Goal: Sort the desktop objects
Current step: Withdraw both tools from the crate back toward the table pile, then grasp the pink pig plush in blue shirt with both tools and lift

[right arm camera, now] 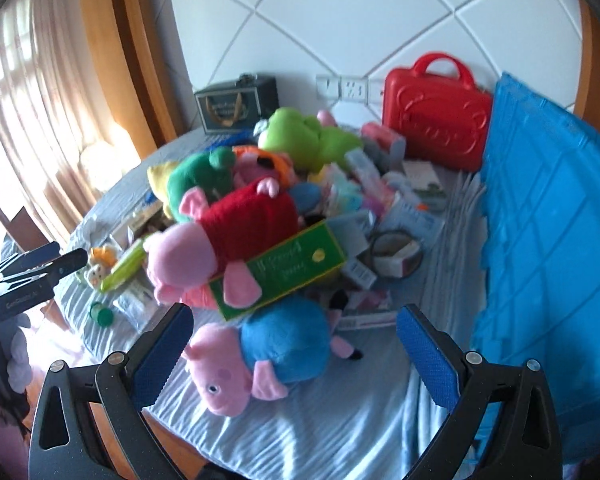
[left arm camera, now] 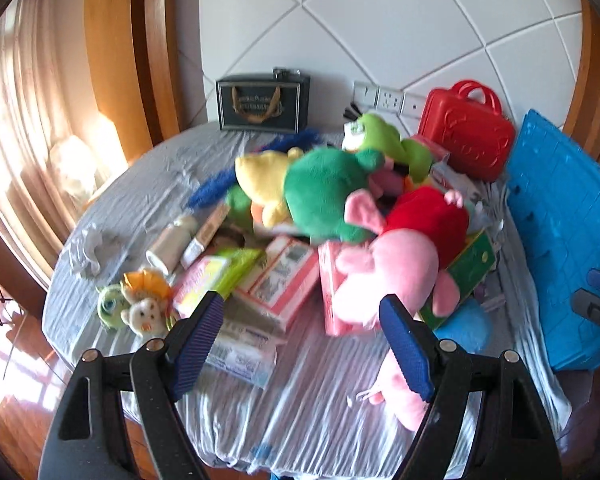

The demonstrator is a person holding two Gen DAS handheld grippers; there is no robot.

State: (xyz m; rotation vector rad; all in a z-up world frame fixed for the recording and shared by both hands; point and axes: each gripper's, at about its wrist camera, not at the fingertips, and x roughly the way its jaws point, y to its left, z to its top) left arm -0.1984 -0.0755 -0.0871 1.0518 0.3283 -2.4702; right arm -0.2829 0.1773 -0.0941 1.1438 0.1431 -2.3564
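A heap of toys and boxes lies on a round table under a grey cloth [left arm camera: 300,400]. A pig plush in a red dress [left arm camera: 424,220] [right arm camera: 244,220] lies on a green box [right arm camera: 288,268]. Behind it are a dark green plush [left arm camera: 324,192] and a light green frog plush [right arm camera: 300,136]. My left gripper [left arm camera: 300,300] hangs open over the front of the heap, its right finger beside the pig's pink leg. My right gripper [right arm camera: 296,312] is open above a pig plush in blue [right arm camera: 276,344], not touching it.
A red plastic case [right arm camera: 432,120] stands at the back right and a blue ribbed panel [right arm camera: 548,220] leans along the right side. A dark box [left arm camera: 260,102] sits against the wall. Pink boxes [left arm camera: 280,284] and a small lion toy [left arm camera: 146,300] lie front left.
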